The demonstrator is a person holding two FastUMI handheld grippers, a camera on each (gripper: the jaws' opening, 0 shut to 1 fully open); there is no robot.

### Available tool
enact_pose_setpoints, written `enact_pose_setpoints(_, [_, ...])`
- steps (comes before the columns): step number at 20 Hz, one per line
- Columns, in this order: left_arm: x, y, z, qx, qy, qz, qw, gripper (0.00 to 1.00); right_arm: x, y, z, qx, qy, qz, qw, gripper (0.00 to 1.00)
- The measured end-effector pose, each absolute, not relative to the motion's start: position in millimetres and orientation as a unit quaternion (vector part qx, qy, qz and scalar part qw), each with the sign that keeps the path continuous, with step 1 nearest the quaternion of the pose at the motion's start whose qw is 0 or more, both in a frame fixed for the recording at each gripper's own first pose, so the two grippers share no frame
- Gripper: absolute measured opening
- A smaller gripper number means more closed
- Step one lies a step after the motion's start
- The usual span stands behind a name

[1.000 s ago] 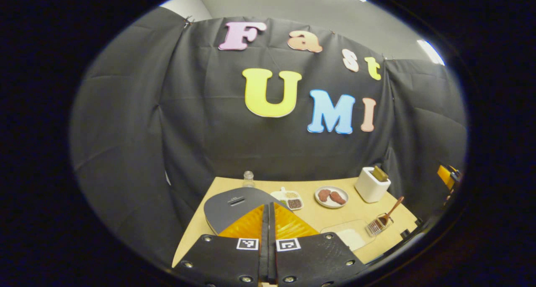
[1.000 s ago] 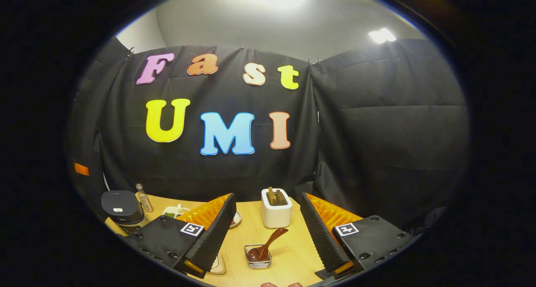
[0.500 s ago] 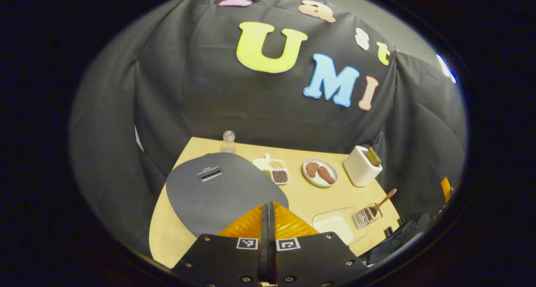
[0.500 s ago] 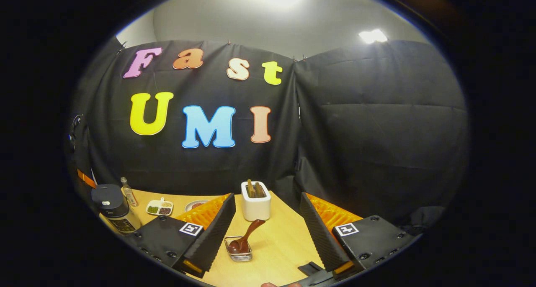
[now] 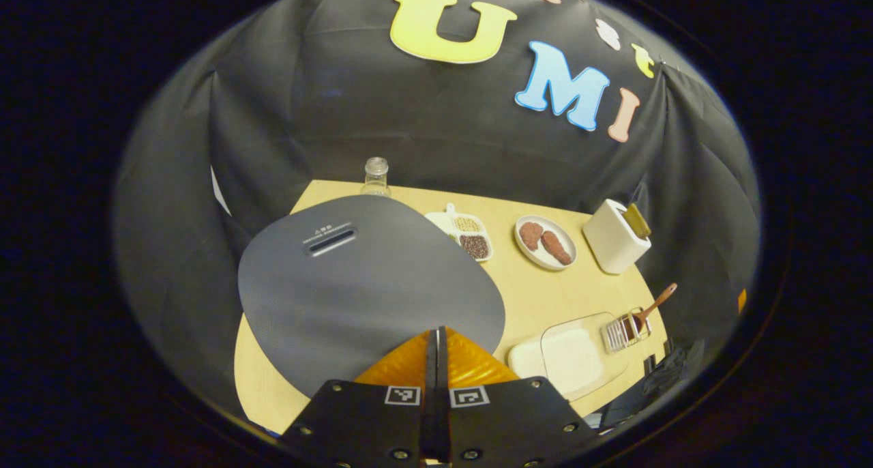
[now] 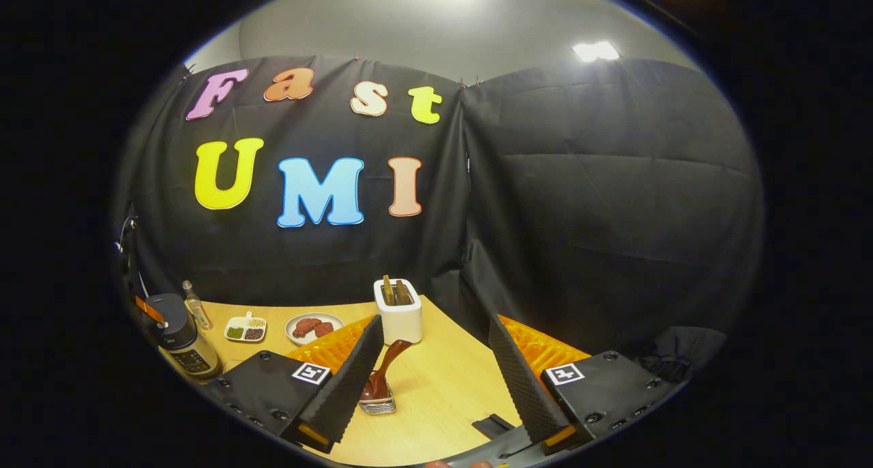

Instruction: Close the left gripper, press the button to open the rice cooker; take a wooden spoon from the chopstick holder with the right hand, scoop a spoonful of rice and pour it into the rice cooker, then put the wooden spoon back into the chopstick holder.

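One brown wooden spoon point(image 6: 383, 372) stands in the wire chopstick holder point(image 6: 377, 404) between the wide-open, empty right gripper point(image 6: 436, 379) fingers. Left gripper point(image 5: 436, 348), jaws pressed together on nothing, hovers over the grey rice cooker lid point(image 5: 361, 277); near right, a clear tray of white rice point(image 5: 569, 359).

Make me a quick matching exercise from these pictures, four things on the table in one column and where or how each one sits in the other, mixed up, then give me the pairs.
Things:
1. rice cooker
2. wooden spoon
3. left tongs
4. right tongs

States:
A. standing in the chopstick holder, handle leaning
B. fingers spread wide apart
C. lid down, at the table's left end
D. fingers pressed together over the lid's near edge

Pairs: 1-C, 2-A, 3-D, 4-B
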State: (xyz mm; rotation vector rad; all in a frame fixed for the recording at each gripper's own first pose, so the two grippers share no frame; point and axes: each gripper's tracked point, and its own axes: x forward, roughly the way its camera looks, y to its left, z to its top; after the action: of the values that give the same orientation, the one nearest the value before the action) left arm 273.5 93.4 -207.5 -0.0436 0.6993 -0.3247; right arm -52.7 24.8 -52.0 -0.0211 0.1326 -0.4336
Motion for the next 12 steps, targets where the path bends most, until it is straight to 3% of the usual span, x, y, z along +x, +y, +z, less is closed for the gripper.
enact_pose_setpoints(12, [265,98,-223,-0.042,0.351,-0.155,0.922,0.02,-32,43,-65,-0.010,0.095,-0.194,0.976,0.99])
